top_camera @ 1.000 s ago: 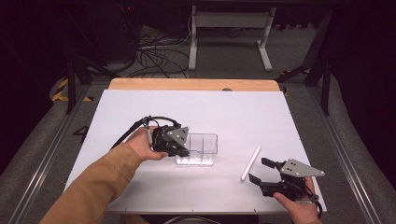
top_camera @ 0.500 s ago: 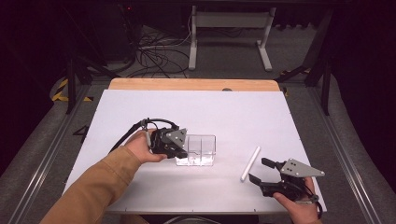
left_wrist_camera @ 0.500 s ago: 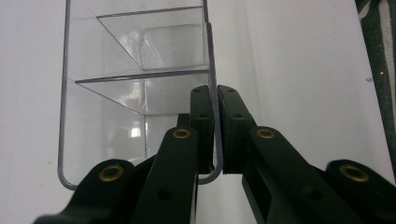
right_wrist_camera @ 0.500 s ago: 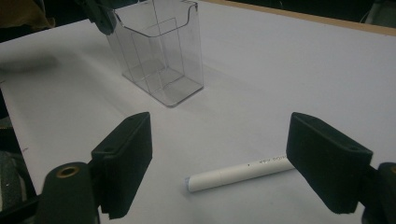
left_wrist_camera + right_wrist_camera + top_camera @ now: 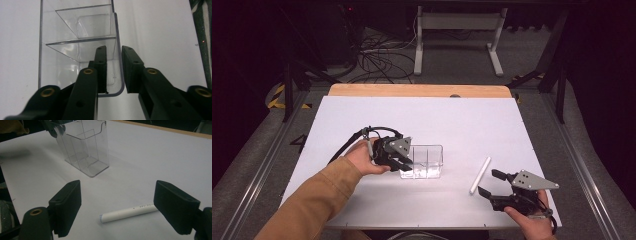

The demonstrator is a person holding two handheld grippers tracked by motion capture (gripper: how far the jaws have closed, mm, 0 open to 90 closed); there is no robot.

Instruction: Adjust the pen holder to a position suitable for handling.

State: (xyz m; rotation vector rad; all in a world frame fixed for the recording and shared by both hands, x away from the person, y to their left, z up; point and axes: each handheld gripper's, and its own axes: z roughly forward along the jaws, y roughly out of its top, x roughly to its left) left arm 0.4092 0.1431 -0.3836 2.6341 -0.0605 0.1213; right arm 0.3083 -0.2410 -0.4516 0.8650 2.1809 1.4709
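Currently the left gripper (image 5: pixel 113 72) is straddling the end wall of the clear box (image 5: pixel 426 161) near the tabletop's (image 5: pixel 462 120) middle; its fingers (image 5: pixel 101 67) have just been opening, leaving a narrow gap about the wall. The right gripper (image 5: pixel 117 205) is hovering, fingers wide, over the white tube (image 5: pixel 128 213) lying right of the box. Advisably, it is lowering squarely, centring the tube before closing.
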